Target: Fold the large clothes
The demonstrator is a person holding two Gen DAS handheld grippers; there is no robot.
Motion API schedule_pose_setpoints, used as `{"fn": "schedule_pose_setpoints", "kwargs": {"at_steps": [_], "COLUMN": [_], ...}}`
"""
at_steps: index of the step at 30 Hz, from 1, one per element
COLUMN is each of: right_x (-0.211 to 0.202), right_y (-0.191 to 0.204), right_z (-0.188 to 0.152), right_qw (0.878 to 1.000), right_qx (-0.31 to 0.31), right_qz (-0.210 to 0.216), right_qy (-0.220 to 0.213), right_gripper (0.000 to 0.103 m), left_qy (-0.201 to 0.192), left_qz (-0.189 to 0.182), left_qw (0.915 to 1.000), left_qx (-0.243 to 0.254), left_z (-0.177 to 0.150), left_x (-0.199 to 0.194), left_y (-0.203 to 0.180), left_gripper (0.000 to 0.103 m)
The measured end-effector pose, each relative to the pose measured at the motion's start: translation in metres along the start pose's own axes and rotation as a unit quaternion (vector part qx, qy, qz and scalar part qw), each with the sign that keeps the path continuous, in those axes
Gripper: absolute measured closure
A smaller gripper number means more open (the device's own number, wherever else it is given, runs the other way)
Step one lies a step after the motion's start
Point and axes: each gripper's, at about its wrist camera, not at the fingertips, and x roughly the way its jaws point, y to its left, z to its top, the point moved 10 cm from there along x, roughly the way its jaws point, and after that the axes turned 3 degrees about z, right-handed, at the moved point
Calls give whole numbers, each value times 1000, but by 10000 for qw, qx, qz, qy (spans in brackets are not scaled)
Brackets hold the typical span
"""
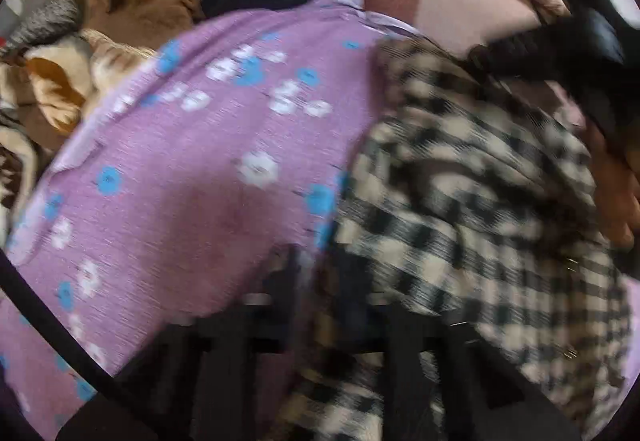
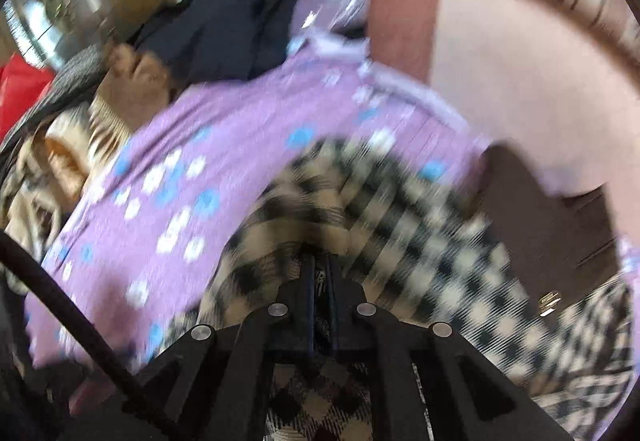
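At far left lies a heap of brown and dark clothes [image 1: 136, 9]. On the purple flowered sheet [image 1: 192, 177], the checked garment [image 1: 472, 225] lies right of centre. The left gripper [image 1: 316, 281] is blurred, so I cannot tell how its jaws stand. The right gripper [image 2: 320, 277] has its jaws pinched on the cloth. Lift evenly and keep the edge taut.

Checked garment [image 1: 472, 209] on purple floral sheet [image 1: 192, 169]
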Motion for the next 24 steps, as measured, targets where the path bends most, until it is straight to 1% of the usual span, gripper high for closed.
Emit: {"fn": "schedule_pose_setpoints", "kwargs": {"at_steps": [3, 6, 8, 9, 11, 12, 13, 14, 15, 16, 17, 18, 19, 20, 21, 22, 24], "right_x": [-1, 14, 31, 44, 57, 51, 40, 30, 7, -10, -29, -51, -74, -91, -114, -127, -153], "right_y": [-10, -18, -26, -31, -38, -40, -42, -41, -39, -38, -36, -37, -43, -50, -66, -80, -115], "right_z": [23, 38, 36, 31, 20, 20, 21, 21, 20, 17, 10, 0, -15, -28, -50, -65, -98], "right_qw": [9991, 9969, 9953, 9941, 9917, 9914, 9915, 9919, 9932, 9939, 9943, 9944, 9940, 9932, 9915, 9901, 9850], "right_qx": [164, 248, 287, 334, 366, 375, 454, 531, 668, 734, 774, 780, 797, 847, 975, 1084, 1302], "right_qz": [-316, -702, -918, -1027, -1166, -1213, -1209, -1154, -932, -758, -563, -422, -353, -344, -386, -467, -872], "right_qy": [-233, -256, -75, 117, 389, 303, 185, 77, -180, -334, -476, -580, -659, -718, -774, -765, -721], "right_gripper": [97, 97, 97, 96, 94, 94, 89, 89, 89, 87, 84, 82, 81, 81, 81, 81, 80], "left_qy": [-76, -157, -172, -187, -191, -193, -201, -224, -269, -334, -424, -541, -647, -759, -835, -868, -814], "left_qz": [101, 169, 207, 210, 229, 263, 248, 166, 58, -42, -108, -161, -183, -160, -109, -42, 74], "left_qw": [9999, 9995, 9993, 9993, 9991, 9989, 9989, 9991, 9992, 9991, 9988, 9982, 9975, 9968, 9963, 9960, 9964], "left_qx": [72, 204, 253, 264, 313, 343, 349, 327, 293, 255, 230, 221, 213, 201, 196, 201, 214], "left_z": [-6, -10, -12, -14, -20, -20, -21, -19, -18, -16, -14, -12, -11, -10, -9, -9, -11], "left_x": [-5, -8, -9, -10, -16, -17, -21, -24, -30, -37, -46, -55, -62, -69, -73, -76, -74], "left_y": [-1, -1, -1, 0, 1, 1, 2, 1, 1, 1, 0, 1, 1, 3, 5, 8, 16], "left_gripper": [97, 97, 94, 93, 89, 84, 82, 82, 82, 77, 67, 61, 52, 50, 48, 48, 48]}}
